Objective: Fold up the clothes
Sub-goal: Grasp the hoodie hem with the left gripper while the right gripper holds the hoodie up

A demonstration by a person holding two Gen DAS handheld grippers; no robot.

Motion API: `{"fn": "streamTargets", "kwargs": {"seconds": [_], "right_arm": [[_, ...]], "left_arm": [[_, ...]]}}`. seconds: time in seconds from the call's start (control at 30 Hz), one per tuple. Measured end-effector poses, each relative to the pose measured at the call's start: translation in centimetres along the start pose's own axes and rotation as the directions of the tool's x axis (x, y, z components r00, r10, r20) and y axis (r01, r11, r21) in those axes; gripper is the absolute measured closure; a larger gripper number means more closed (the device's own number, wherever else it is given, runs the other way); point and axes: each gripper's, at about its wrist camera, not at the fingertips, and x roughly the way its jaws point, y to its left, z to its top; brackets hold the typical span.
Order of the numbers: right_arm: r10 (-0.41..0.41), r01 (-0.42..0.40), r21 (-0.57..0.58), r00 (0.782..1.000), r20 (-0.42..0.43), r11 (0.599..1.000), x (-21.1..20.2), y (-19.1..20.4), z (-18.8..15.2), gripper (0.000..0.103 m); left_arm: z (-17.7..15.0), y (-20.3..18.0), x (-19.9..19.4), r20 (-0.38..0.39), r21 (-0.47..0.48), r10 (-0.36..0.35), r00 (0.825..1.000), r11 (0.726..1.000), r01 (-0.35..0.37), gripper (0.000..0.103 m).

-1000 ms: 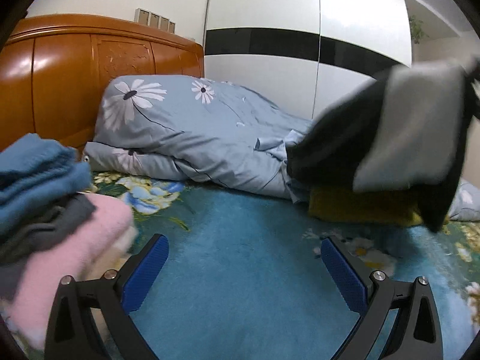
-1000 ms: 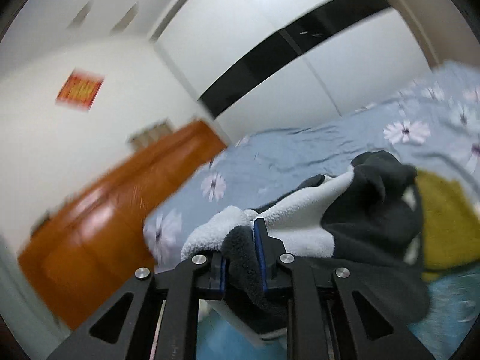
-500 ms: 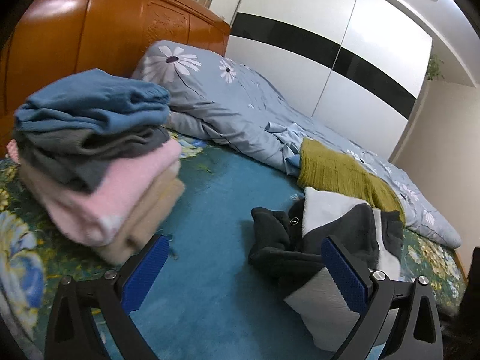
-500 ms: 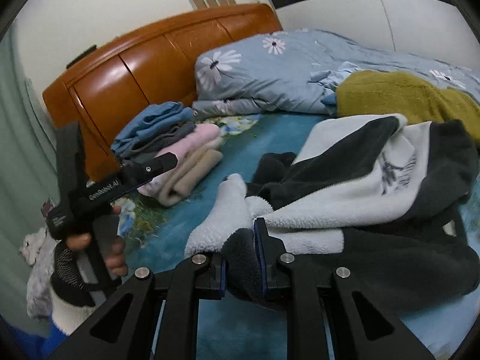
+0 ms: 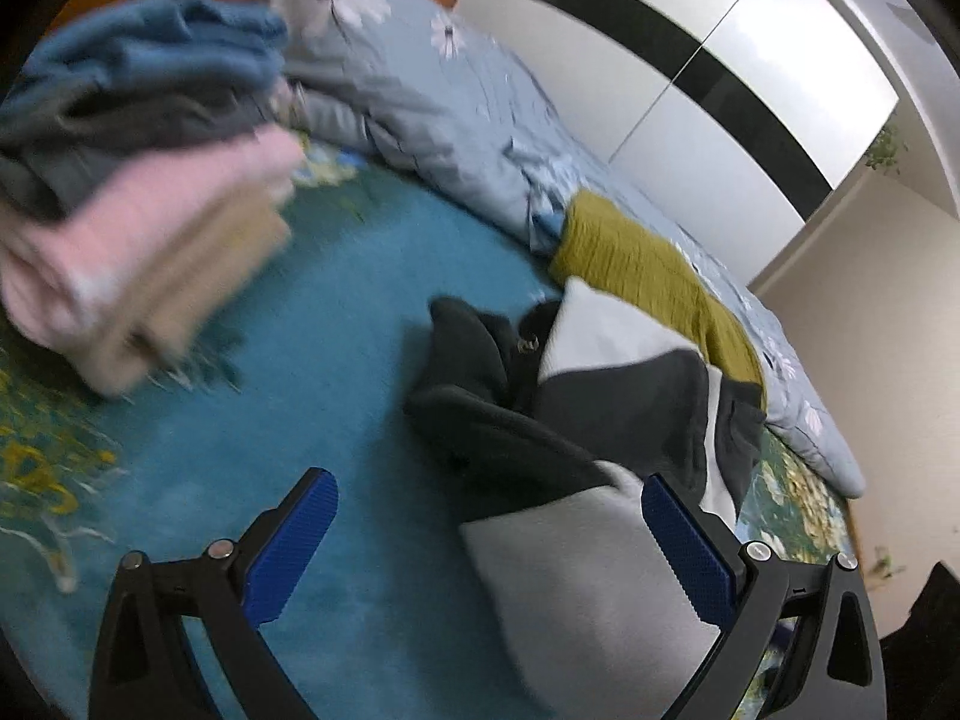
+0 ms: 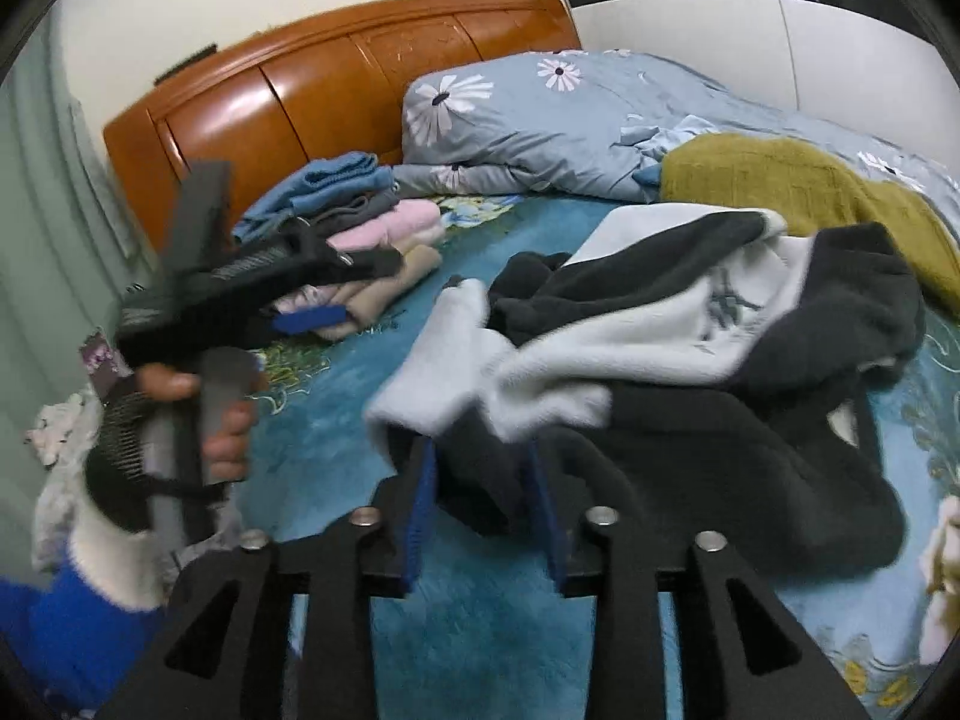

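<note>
Fleece jacket [image 5: 600,414], dark grey with white panels, lies crumpled on the teal bedspread [image 5: 336,360] in the left wrist view, just right of centre, with a white section running down between the fingers. Left gripper [image 5: 489,546] has its jaws wide apart, nothing clamped. Folded stack [image 5: 138,180] of blue, grey, pink and beige sits at left, badly blurred. Over in the right wrist view, the fleece jacket [image 6: 690,372] sprawls across the bedspread, the near edge smeared. Right gripper [image 6: 486,516] has its jaws partly parted with dark fleece bunched between the pads; honestly can't tell if they're pinching it. Mustard knit [image 6: 798,198] lies behind, cut off at right.
</note>
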Motion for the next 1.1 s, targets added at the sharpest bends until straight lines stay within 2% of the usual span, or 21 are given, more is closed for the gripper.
{"fn": "streamTargets", "kwargs": {"seconds": [0.07,0.13,0.2,0.27,0.4,0.47,0.53,0.57,0.6,0.63,0.73,0.77,0.83,0.87,0.93,0.97,1.03,1.1], "right_arm": [[-0.014,0.012,0.04,0.999,0.03,0.999,-1.0,-2.1,0.8,0.066],[-0.028,0.014,0.159,0.996,0.082,0.987,-0.9,-5.3,3.0,0.066],[-0.023,-0.01,0.284,0.994,0.111,0.959,0.6,-8.6,5.4,0.066],[-0.02,-0.026,0.382,0.993,0.116,0.924,2.9,-11.1,7.3,0.066],[-0.018,-0.038,0.586,0.996,0.09,0.809,8.5,-17.1,9.2,0.066],[-0.012,-0.047,0.646,0.996,0.087,0.762,10.4,-18.8,9.5,0.066],[0.006,-0.069,0.679,0.995,0.096,0.731,11.8,-19.7,9.7,0.067],[0.015,-0.084,0.688,0.994,0.106,0.721,12.2,-19.9,9.9,0.071],[0.027,-0.104,0.69,0.992,0.122,0.716,12.3,-19.8,10.2,0.084],[0.039,-0.125,0.693,0.99,0.138,0.71,12.5,-19.8,10.5,0.09],[0.092,-0.205,0.692,0.976,0.197,0.692,12.2,-19.3,11.5,0.094],[0.125,-0.256,0.687,0.964,0.235,0.68,11.8,-19.0,11.9,0.094],[0.188,-0.371,0.666,0.924,0.332,0.647,10.0,-18.5,12.7,0.094],[0.209,-0.423,0.65,0.9,0.383,0.631,8.8,-18.4,13.0,0.094],[0.237,-0.526,0.606,0.837,0.493,0.597,5.8,-18.2,13.5,0.094],[0.239,-0.553,0.586,0.815,0.528,0.592,4.2,-18.2,13.7,0.094],[0.231,-0.585,0.545,0.779,0.582,0.6,0.5,-18.3,13.9,0.095],[0.197,-0.579,0.503,0.759,0.621,0.642,-4.0,-18.6,13.0,0.095]], "left_arm": [[0.0,0.1,1.8,-0.038,-0.026,-0.008,0.999,1.0,0.007,0.0],[0.3,0.5,3.6,-0.08,-0.092,-0.04,0.996,0.995,0.032,0.001],[0.5,1.0,4.9,-0.11,-0.132,-0.052,0.993,0.991,0.037,0.001],[0.7,1.4,5.9,-0.128,-0.161,-0.069,0.989,0.986,0.047,0.001],[1.0,2.2,7.2,-0.147,-0.195,-0.101,0.984,0.978,0.071,0.006],[1.2,2.7,7.8,-0.157,-0.227,-0.121,0.98,0.97,0.083,0.018],[1.2,3.2,8.2,-0.165,-0.257,-0.137,0.977,0.962,0.091,0.025],[1.1,3.5,8.2,-0.17,-0.272,-0.144,0.975,0.958,0.094,0.029],[0.9,3.7,8.3,-0.171,-0.284,-0.152,0.973,0.954,0.099,0.031],[0.8,3.9,8.2,-0.171,-0.296,-0.156,0.973,0.95,0.101,0.037],[0.2,4.7,8.0,-0.172,-0.332,-0.169,0.971,0.938,0.104,0.04],[0.1,4.8,7.7,-0.171,-0.335,-0.169,0.971,0.936,0.104,0.04],[-0.2,4.8,7.0,-0.167,-0.331,-0.163,0.972,0.938,0.101,0.041],[-0.3,4.7,6.8,-0.165,-0.328,-0.163,0.973,0.939,0.101,0.041],[-0.5,4.6,6.4,-0.167,-0.324,-0.159,0.973,0.941,0.098,0.041],[-0.7,4.5,6.2,-0.168,-0.322,-0.157,0.973,0.942,0.096,0.041],[-1.1,4.2,6.2,-0.177,-0.321,-0.155,0.972,0.943,0.092,0.041],[-1.6,3.9,6.2,-0.187,-0.32,-0.153,0.97,0.944,0.087,0.043]]}}
